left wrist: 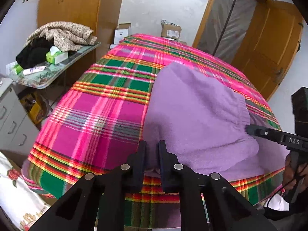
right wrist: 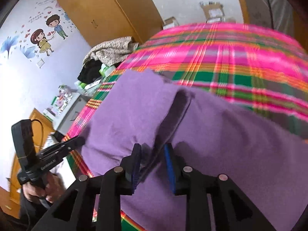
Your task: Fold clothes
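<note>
Purple fleece garment (left wrist: 198, 115) lies bunched on the plaid bedspread (left wrist: 96, 113), toward its near edge. My left gripper (left wrist: 152, 150) points to 12 o'clock, jaws narrowly parted with the garment's near hem between them; cannot tell if pinched. My right gripper (right wrist: 153, 152) comes in low from 3 o'clock, jaws clamped on a raised fold. Hand (right wrist: 40, 189) wraps the left handle.
</note>
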`<action>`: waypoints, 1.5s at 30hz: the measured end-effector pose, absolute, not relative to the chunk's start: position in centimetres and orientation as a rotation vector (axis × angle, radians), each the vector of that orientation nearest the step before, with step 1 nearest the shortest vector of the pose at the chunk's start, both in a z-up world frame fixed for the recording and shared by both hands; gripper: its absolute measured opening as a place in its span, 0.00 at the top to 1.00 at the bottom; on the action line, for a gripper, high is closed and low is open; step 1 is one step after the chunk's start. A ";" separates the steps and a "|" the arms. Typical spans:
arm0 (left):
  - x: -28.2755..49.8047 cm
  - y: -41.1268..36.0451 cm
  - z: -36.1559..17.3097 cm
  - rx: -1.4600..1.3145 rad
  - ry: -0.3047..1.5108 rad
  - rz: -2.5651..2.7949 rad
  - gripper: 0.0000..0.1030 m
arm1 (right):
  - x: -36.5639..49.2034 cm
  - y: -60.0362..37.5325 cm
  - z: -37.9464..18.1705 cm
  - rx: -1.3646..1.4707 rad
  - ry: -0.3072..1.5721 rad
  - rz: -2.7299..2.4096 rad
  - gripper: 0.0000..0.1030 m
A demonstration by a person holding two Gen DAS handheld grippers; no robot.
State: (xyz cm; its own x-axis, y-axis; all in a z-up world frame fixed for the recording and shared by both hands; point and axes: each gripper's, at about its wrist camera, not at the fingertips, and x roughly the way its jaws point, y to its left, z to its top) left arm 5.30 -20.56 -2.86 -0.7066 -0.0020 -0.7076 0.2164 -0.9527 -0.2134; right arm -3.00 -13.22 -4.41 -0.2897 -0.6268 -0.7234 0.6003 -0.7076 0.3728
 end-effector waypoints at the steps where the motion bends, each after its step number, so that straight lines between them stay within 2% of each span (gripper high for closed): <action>1: 5.3 -20.5 -2.5 1.129 0.422 -2.762 0.87 | -2.9 -13.1 -4.0 1.151 -0.023 -2.071 0.74; 7: 4.5 -19.4 -0.4 1.056 0.387 -2.808 0.87 | -3.0 -11.9 -3.1 1.108 -0.003 -2.143 0.74; 17: 3.0 -17.2 -1.2 1.149 0.366 -2.855 0.87 | -4.5 -11.2 -3.5 1.119 -0.063 -2.091 0.74; 20: 2.8 -17.0 -1.2 1.152 0.364 -2.863 0.87 | -4.9 -11.8 -3.2 1.099 -0.068 -2.062 0.82; 28: 1.0 -17.0 -1.3 1.175 0.349 -2.865 0.87 | -6.5 -14.4 -3.1 1.081 -0.064 -2.056 0.82; 32: 0.0 -17.0 -1.3 1.188 0.342 -2.866 0.84 | -8.1 -15.0 -4.3 1.143 -0.023 -2.108 0.82; 35: -0.7 -17.0 -1.3 1.194 0.331 -2.869 0.84 | -9.3 -14.0 -5.2 1.206 -0.087 -2.104 0.82; 40: -2.4 -17.2 -0.5 1.175 0.301 -2.876 0.84 | -8.5 -13.3 -2.5 1.084 -0.085 -2.147 0.82; 42: -3.5 -17.3 -0.1 1.156 0.301 -2.885 0.81 | -8.3 -13.4 -1.5 1.036 -0.089 -2.145 0.82; 45: -5.2 -17.5 -0.1 1.163 0.301 -2.885 0.79 | -8.4 -14.5 -1.8 1.034 -0.061 -2.111 0.82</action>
